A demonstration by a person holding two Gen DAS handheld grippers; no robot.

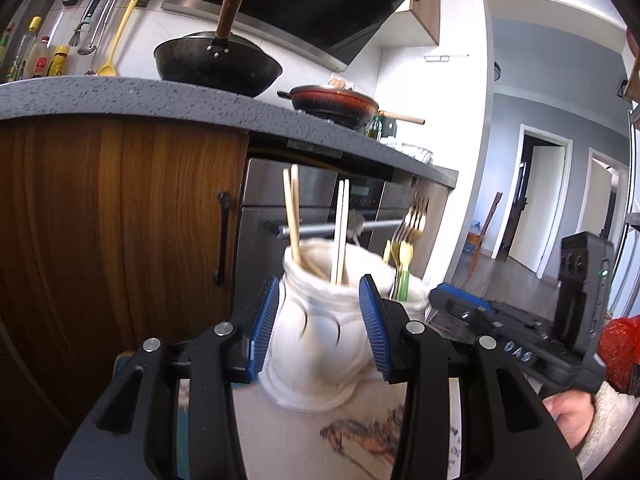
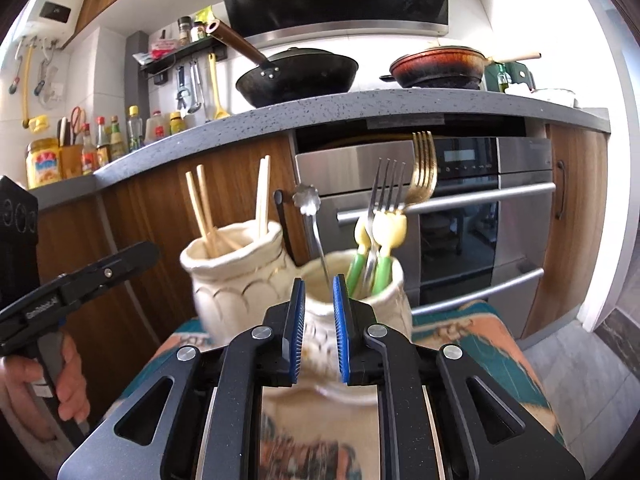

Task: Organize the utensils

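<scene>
Two cream ceramic jars stand side by side on a patterned cloth (image 2: 496,344) in front of the kitchen cabinets. The left gripper (image 1: 320,324) has its blue-padded fingers (image 1: 264,320) set on either side of the chopstick jar (image 1: 316,344); the pads stand just beside the jar's neck, and with the blur there it is not clear whether they press on it. Wooden chopsticks (image 1: 294,216) stand upright in this jar, two pairs leaning slightly apart. Just beside it, on its right in the left wrist view, is the cutlery jar (image 2: 360,320), which holds forks (image 2: 386,188), a gold fork (image 2: 424,168), green-handled pieces with yellow heads (image 2: 390,228) and a thin metal stirrer with a flower-shaped top (image 2: 306,200). The right gripper (image 2: 318,328) is in front of this jar, its fingers (image 2: 340,328) parted only narrowly with nothing between them; the jar's front wall shows through the gap, behind the pads. A hand (image 2: 60,376) grips the handle of the left gripper at the edge of the right wrist view. Behind, on the grey worktop (image 2: 360,108), a black wok (image 2: 296,76) and a red pan (image 2: 440,66) sit on the hob.
</scene>
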